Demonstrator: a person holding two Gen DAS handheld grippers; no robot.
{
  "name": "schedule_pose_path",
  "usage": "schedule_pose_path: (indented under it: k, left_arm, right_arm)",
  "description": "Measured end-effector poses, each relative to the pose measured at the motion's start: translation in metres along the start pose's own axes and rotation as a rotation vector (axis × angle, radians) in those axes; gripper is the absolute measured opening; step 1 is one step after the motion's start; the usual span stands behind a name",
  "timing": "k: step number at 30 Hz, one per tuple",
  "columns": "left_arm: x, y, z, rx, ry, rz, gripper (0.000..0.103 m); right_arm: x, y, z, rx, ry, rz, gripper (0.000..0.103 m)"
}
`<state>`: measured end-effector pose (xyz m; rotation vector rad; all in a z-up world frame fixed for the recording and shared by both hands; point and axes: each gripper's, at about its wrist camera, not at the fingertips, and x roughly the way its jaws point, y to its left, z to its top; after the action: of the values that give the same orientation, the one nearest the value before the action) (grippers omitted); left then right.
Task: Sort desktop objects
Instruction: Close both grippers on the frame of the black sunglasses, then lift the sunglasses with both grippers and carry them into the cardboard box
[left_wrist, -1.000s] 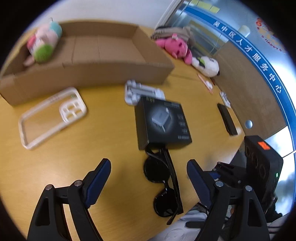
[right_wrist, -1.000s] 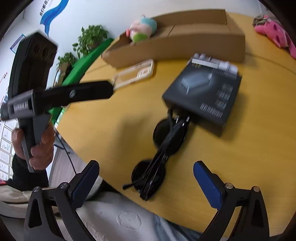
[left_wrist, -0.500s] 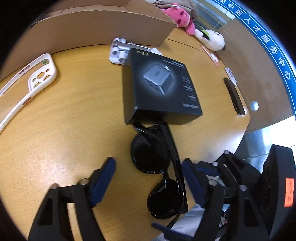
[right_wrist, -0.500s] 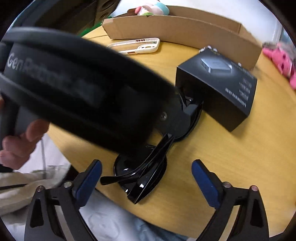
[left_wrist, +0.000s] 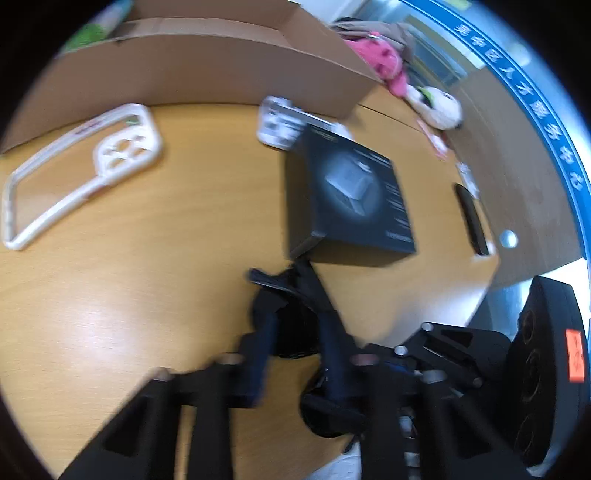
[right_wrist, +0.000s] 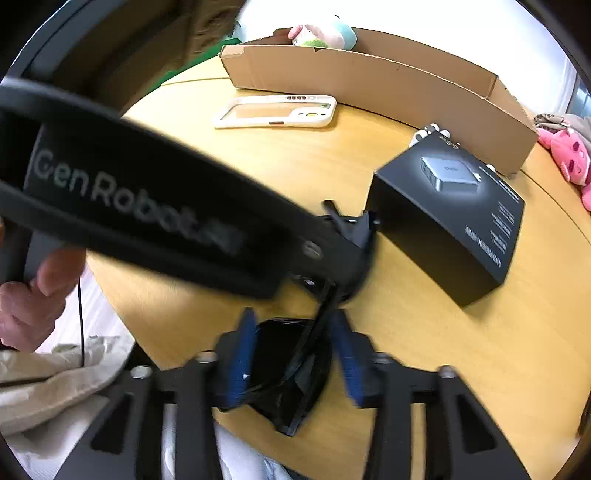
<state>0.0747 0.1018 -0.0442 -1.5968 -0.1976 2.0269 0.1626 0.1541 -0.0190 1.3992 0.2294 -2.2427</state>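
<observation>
Folded black sunglasses (right_wrist: 288, 369) lie at the near edge of the wooden table (right_wrist: 461, 350), just in front of a black product box (right_wrist: 443, 206). My left gripper (left_wrist: 297, 328) is closing and its blue pads clamp the far lens of the sunglasses (left_wrist: 295, 345); the picture is blurred. In the right wrist view the left gripper (right_wrist: 351, 240) reaches in from the left. My right gripper (right_wrist: 291, 354) is also closing, and its pads sit against both sides of the near lens.
A long cardboard box (left_wrist: 221, 66) stands at the back with a plush toy (right_wrist: 325, 37) inside. A white phone case (left_wrist: 81, 170) lies left, a white part (left_wrist: 277, 122) behind the black box (left_wrist: 351, 199). A pink plush (left_wrist: 380, 59), a white plush (left_wrist: 439, 107) and a black bar (left_wrist: 471, 218) lie right.
Both grippers have dropped onto the sunglasses and gone from wide open to closed on them. The left gripper has swung in front of the right camera.
</observation>
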Motion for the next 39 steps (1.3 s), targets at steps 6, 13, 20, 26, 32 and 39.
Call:
schedule_pose_path:
  k: [6,13,20,26,32,39]
  left_arm:
    - [0.002,0.021,0.001,-0.061,0.017,-0.012,0.008]
    - [0.001,0.039,0.002,-0.133,0.025,-0.113,0.016]
    - [0.014,0.04,0.006,-0.187,0.014,-0.171,0.0]
    - [0.004,0.033,0.011,-0.141,-0.002,-0.142,0.0]
    - [-0.01,0.027,0.025,-0.117,-0.044,-0.156,0.0]
    - [-0.057,0.021,0.072,-0.034,-0.154,-0.145,0.0]
  right_arm:
    - [0.006,0.007,0.013,0.009,0.008,0.043,0.034]
    - [0.009,-0.021,0.022,0.131,-0.003,0.166,0.032]
    - [0.013,-0.032,0.034,0.154,-0.018,0.188,0.031]
    - [0.01,-0.039,0.045,0.141,-0.039,0.159,0.016]
    - [-0.001,-0.044,0.06,0.166,-0.079,0.157,0.014]
    - [-0.037,-0.052,0.105,0.15,-0.189,0.11,0.014]
